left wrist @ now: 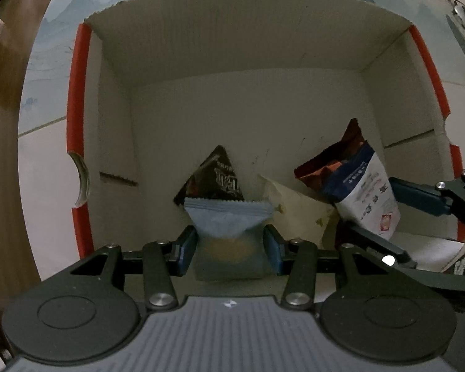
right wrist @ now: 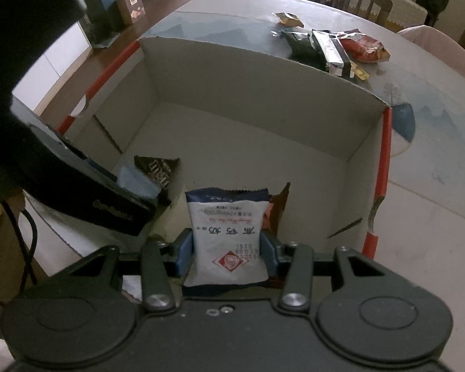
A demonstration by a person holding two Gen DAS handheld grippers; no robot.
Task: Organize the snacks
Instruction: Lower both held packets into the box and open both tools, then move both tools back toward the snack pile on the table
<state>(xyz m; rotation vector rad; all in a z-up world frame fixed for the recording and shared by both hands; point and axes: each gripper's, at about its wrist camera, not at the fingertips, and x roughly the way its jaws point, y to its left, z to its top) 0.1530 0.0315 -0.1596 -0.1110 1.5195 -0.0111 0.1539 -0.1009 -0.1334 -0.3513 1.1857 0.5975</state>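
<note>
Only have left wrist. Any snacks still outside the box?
Observer: Yes, a pile of packets lies on the table beyond the box's far wall.
Operator: What's the right tool holding?
Observer: The right tool grips a white and blue packet by its sides, printed face toward its camera.
Operator: Anything else out there?
Observer: One small yellow packet lies apart, farther back.

Blue-grey pkt (left wrist: 228, 217) & white pkt (right wrist: 229, 232), upright in box (left wrist: 232, 46)
</note>
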